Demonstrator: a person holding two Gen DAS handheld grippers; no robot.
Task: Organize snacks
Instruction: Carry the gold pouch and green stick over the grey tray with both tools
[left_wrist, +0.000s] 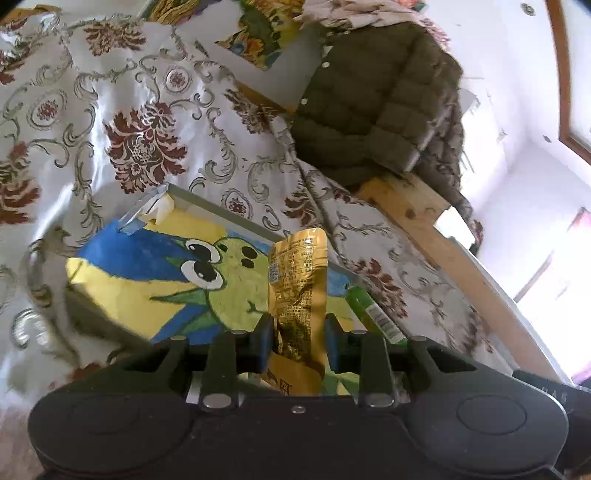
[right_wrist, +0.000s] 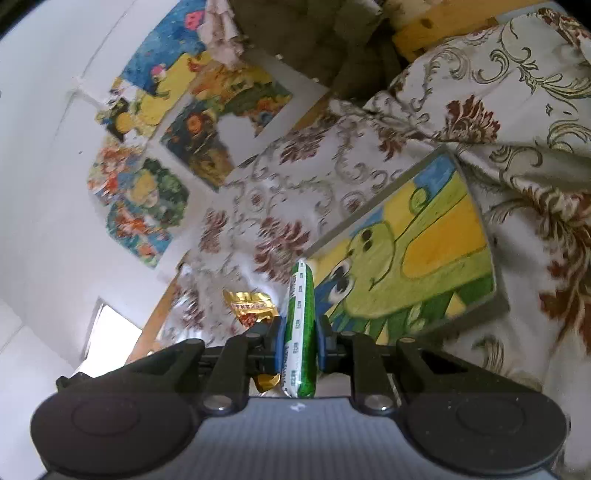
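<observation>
Left wrist view: at lower centre of the frame, the left gripper (left_wrist: 299, 332) has its blue-padded jaws closed narrowly on a gold foil snack pouch (left_wrist: 299, 280), which stands upright between them over a painted frog picture board (left_wrist: 155, 280) lying on a white floral bedspread (left_wrist: 110, 129). A green snack packet (left_wrist: 373, 314) pokes in just right of the pouch. An olive puffer jacket (left_wrist: 373, 99) sits at upper right on a wooden bed frame (left_wrist: 443, 236). Right wrist view: at lower centre, the right gripper (right_wrist: 299, 332) has its jaws clamped on the green snack packet (right_wrist: 301, 325), held on edge. The gold pouch (right_wrist: 251, 308) shows just to its left, the frog board (right_wrist: 413, 254) to the right, and colourful paintings (right_wrist: 147, 155) hang on the wall at upper left
</observation>
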